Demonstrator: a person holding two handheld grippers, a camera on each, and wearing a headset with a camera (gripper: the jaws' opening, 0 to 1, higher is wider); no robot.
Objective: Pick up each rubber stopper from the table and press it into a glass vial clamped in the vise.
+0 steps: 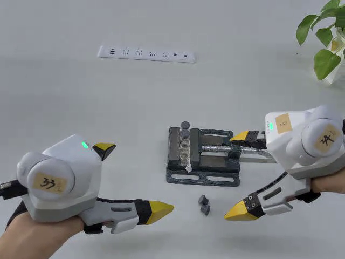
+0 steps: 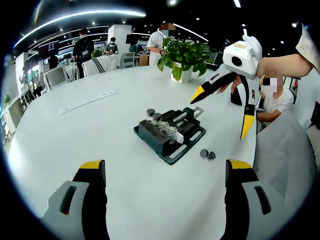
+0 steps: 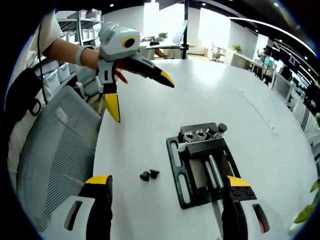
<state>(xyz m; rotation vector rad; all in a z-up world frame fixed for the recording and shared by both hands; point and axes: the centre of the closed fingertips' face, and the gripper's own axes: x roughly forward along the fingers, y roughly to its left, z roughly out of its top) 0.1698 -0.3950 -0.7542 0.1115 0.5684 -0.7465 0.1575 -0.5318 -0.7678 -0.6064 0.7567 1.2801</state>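
Note:
A black vise [image 1: 213, 162] sits mid-table and clamps a row of glass vials [image 1: 185, 150]. The two far vials carry dark stoppers [image 1: 185, 127]; the two near ones look uncapped. Two loose rubber stoppers [image 1: 204, 205] lie on the table just in front of the vise. My left gripper [image 1: 135, 178] hovers low at the left, open and empty. To the right of the vise, my right gripper [image 1: 239, 174] is open and empty too, its lower tip close to the loose stoppers. In the right gripper view the vise [image 3: 192, 170], vials [image 3: 200, 134] and stoppers [image 3: 149, 175] lie ahead between the jaws.
A white power strip [image 1: 145, 54] lies at the far side and a potted plant [image 1: 326, 38] stands at the far right. A grey mesh chair [image 3: 50, 155] stands beside the table's near edge. Several people are in the room behind the table.

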